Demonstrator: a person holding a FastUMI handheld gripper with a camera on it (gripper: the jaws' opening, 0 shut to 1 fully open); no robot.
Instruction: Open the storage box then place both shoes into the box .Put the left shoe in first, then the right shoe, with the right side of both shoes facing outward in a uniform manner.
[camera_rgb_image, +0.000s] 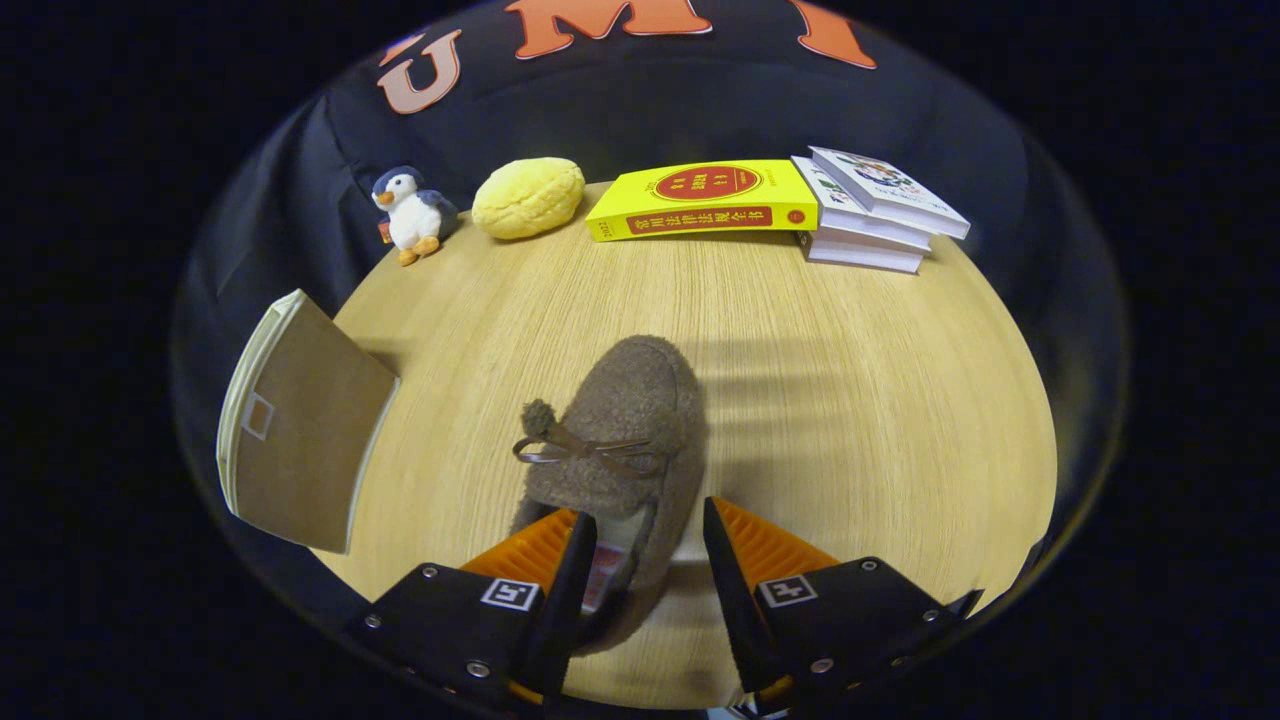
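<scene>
A brown fuzzy shoe (625, 420) with a small bow and pompom lies on the wooden table (850, 400), toe pointing away from me. My gripper (645, 525) is at its heel end. One finger sits inside the shoe's opening against the pale lining, the other against the outer side. The shoe's side wall is pinched between the tips. To the left of the shoe stands the storage box's brown flap (300, 430), swung open and upright; the box's inside is hidden.
Along the table's far edge sit a small penguin plush (410, 212), a yellow bun-shaped cushion (528, 197), a yellow book (705, 198) and a stack of white books (875, 210). Bare tabletop lies to the right of the shoe.
</scene>
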